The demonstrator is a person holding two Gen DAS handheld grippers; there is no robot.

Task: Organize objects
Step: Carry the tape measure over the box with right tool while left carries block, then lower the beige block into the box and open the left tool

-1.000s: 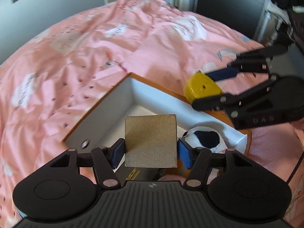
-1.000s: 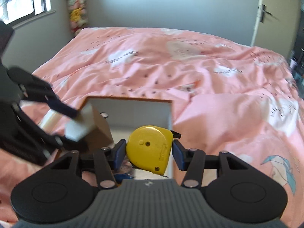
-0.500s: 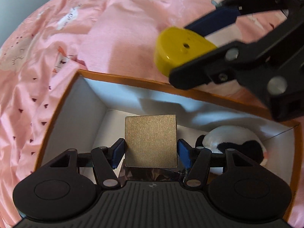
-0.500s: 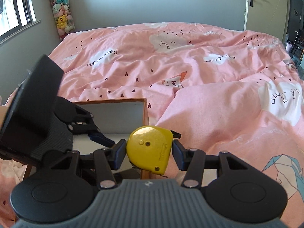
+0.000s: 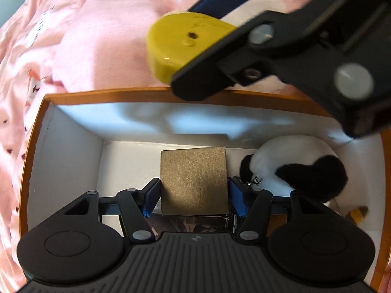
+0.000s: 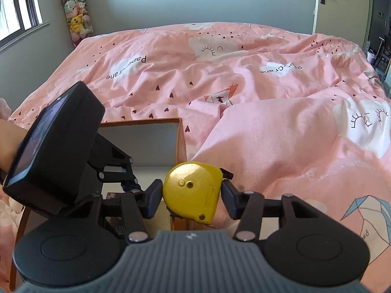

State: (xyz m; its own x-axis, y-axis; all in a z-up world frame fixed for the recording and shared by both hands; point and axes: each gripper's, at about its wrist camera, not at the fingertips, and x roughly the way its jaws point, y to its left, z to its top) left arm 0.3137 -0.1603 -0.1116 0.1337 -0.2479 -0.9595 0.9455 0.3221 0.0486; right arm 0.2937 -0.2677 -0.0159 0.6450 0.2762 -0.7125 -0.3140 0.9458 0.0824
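Note:
My left gripper (image 5: 194, 190) is shut on a gold square box (image 5: 194, 179) and holds it low inside an open white box with an orange rim (image 5: 31, 146). A black and white plush toy (image 5: 300, 168) lies in the box to the right of the gold box. My right gripper (image 6: 191, 193) is shut on a yellow tape measure (image 6: 193, 190) and hovers over the box's far edge; the tape measure also shows in the left wrist view (image 5: 183, 44). The left gripper's body (image 6: 56, 153) shows in the right wrist view, dipped into the box (image 6: 141, 122).
The box sits on a bed with a rumpled pink duvet (image 6: 244, 85). A small yellow item (image 5: 358, 213) lies in the box under the plush toy. A hanging net of plush toys (image 6: 75, 17) is in the far corner, a door (image 6: 342, 5) at the right.
My left gripper has gone down into the box with the gold box. My right gripper has moved over the box's edge with the tape measure, closer to the left gripper.

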